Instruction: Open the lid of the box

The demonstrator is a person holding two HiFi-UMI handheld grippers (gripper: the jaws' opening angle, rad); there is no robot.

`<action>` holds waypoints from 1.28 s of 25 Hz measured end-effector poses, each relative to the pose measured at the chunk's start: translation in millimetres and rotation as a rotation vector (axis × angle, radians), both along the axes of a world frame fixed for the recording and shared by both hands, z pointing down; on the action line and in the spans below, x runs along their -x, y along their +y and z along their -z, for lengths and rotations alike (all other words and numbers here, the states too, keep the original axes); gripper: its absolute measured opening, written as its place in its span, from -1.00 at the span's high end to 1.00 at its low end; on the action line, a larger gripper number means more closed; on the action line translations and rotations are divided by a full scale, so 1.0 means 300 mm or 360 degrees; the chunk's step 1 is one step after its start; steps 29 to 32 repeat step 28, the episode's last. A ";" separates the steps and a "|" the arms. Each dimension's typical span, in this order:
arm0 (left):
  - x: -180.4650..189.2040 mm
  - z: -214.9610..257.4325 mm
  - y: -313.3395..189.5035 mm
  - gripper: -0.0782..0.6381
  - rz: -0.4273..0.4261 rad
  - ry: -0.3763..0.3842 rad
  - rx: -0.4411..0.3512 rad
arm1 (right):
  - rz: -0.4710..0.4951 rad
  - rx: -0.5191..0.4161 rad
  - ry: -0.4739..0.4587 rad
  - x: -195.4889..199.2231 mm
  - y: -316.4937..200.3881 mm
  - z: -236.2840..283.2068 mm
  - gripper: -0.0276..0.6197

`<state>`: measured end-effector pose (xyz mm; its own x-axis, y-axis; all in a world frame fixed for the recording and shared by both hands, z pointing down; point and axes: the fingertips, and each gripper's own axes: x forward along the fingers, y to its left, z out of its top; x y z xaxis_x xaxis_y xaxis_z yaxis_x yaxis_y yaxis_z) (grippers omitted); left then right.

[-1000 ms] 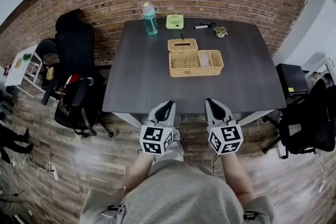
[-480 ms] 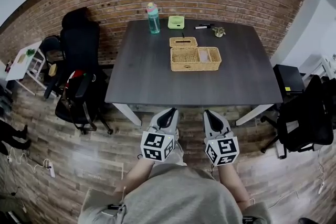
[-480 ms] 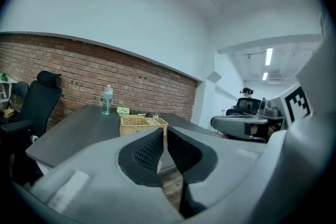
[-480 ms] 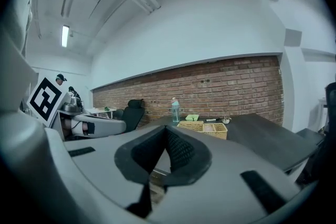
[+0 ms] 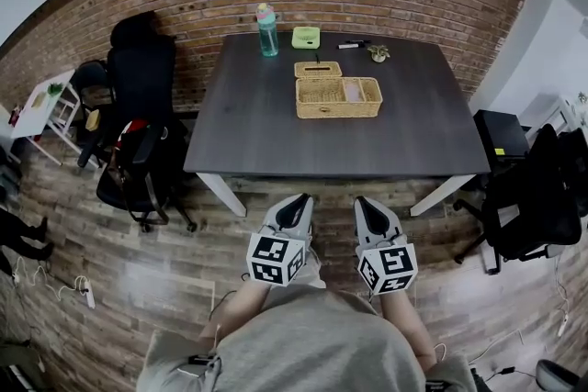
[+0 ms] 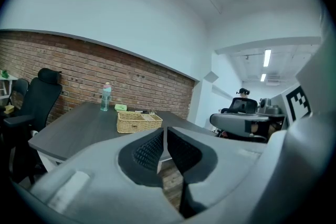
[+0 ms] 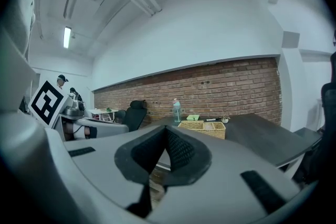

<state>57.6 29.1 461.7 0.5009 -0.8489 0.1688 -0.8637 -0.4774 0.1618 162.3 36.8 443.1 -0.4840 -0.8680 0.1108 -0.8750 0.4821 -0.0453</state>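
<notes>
A wicker box stands on the far half of the dark table, its compartments showing from above. A smaller wicker piece with a dark slot, which looks like the lid, lies just behind it. The box also shows small in the left gripper view and in the right gripper view. My left gripper and right gripper hang side by side over the wood floor, short of the table's near edge, far from the box. Both are shut with nothing between the pads, which also shows in the left gripper and right gripper views.
A teal bottle, a green object, a marker and a small plant stand along the table's far edge by the brick wall. Black office chairs stand left, another chair and a black cabinet right.
Both grippers have drawn back from the table's near edge together. The table and the box now look farther off. Both stay shut.
</notes>
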 end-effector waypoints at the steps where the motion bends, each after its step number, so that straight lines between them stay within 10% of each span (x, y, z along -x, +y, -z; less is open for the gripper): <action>1: -0.004 -0.002 0.006 0.69 -0.0004 -0.0005 0.0002 | -0.0004 -0.0002 -0.0005 -0.003 0.006 0.001 0.91; 32: -0.030 -0.018 0.020 0.69 -0.0033 -0.0015 0.0015 | -0.0053 0.0016 -0.0013 -0.035 0.038 -0.020 0.91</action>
